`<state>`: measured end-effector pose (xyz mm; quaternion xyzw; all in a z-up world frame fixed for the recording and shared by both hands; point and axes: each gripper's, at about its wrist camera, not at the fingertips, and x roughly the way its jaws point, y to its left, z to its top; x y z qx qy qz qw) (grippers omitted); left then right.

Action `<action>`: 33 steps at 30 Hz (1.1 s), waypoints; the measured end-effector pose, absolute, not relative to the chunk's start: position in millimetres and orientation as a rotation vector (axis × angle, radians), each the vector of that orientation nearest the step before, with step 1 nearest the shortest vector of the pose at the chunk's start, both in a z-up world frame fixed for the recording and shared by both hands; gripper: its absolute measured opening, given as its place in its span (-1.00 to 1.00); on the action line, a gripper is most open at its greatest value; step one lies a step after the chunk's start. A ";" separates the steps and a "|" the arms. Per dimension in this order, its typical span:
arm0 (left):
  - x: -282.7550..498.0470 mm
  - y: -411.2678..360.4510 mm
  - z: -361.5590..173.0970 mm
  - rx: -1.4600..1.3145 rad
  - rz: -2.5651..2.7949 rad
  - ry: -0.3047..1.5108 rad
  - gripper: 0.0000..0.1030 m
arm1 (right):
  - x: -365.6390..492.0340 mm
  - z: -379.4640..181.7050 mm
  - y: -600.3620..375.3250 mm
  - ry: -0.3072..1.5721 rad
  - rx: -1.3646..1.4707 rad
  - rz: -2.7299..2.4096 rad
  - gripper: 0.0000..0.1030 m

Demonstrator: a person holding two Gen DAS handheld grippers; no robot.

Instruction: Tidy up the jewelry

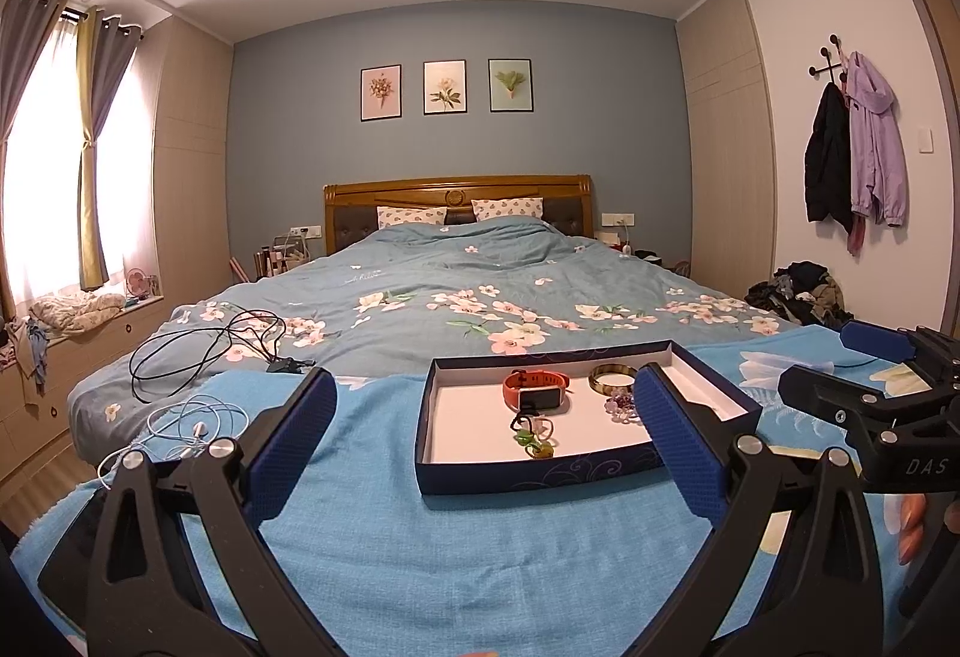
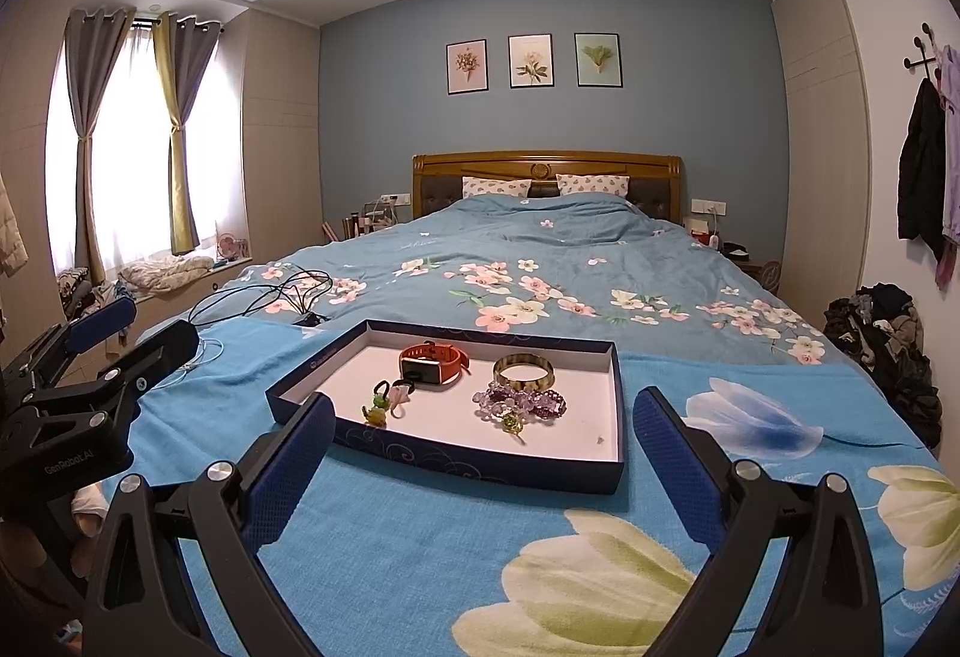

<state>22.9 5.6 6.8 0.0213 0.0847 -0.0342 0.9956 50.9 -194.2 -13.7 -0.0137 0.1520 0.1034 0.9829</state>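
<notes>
Left wrist view: the left gripper [image 1: 483, 417] stands with its fingers spread wide and nothing between them, above a blue blanket [image 1: 360, 507] on the bed. A shallow navy tray [image 1: 540, 471] with a white floor lies ahead, and the gripper's right pad hides part of its right side. In the tray are an orange watch [image 1: 536, 389], a gold bangle [image 1: 612, 377], a purple bead cluster [image 1: 621, 408] partly covered, and a small green trinket [image 1: 531, 438] too small to identify. The right gripper [image 1: 840, 375] is cut off at the frame edge. Right wrist view: the right gripper [image 2: 483, 426] is likewise spread and empty. The tray [image 2: 480, 462] shows whole, holding the watch [image 2: 433, 363], bangle [image 2: 523, 372], beads [image 2: 519, 404] and trinkets [image 2: 384, 405]. A tiny speck near the tray's right corner cannot be made out.
</notes>
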 end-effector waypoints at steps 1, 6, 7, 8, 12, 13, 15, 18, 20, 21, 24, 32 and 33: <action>23.0 5.5 6.7 0.043 -0.067 0.170 0.90 | 50.6 -13.3 -194.4 0.306 -0.027 0.207 0.86; 22.2 5.4 7.2 0.044 -0.067 0.169 0.90 | 51.9 -13.0 -194.0 0.306 -0.025 0.208 0.86; 22.1 5.5 6.8 0.043 -0.066 0.168 0.90 | 52.2 -12.4 -194.7 0.306 -0.024 0.209 0.86; 21.8 5.3 7.6 0.042 -0.067 0.168 0.90 | 52.3 -12.3 -194.7 0.305 -0.025 0.208 0.86; 21.1 5.0 7.6 0.042 -0.065 0.168 0.90 | 53.4 -11.5 -196.3 0.306 -0.023 0.207 0.86; 20.5 4.7 7.7 0.043 -0.065 0.167 0.90 | 53.0 -11.4 -196.2 0.304 -0.023 0.207 0.87; 19.7 4.1 8.5 0.042 -0.065 0.165 0.90 | 53.5 -11.3 -196.3 0.308 -0.024 0.207 0.87; 19.4 4.1 8.7 0.042 -0.066 0.165 0.90 | 53.6 -11.5 -196.5 0.308 -0.024 0.207 0.87; 19.8 4.2 8.6 0.043 -0.067 0.167 0.90 | 54.0 -11.4 -196.7 0.308 -0.022 0.207 0.87; 19.5 3.9 8.5 0.044 -0.068 0.168 0.90 | 54.5 -11.3 -196.5 0.309 -0.022 0.208 0.87; 18.9 3.4 9.5 0.045 -0.068 0.168 0.90 | 53.5 -11.6 -196.1 0.308 -0.024 0.207 0.87; 18.7 3.7 10.2 0.042 -0.066 0.168 0.90 | 53.2 -13.0 -196.5 0.312 -0.022 0.205 0.87; 18.5 3.4 10.0 0.042 -0.065 0.168 0.90 | 53.3 -13.3 -196.7 0.314 -0.022 0.204 0.87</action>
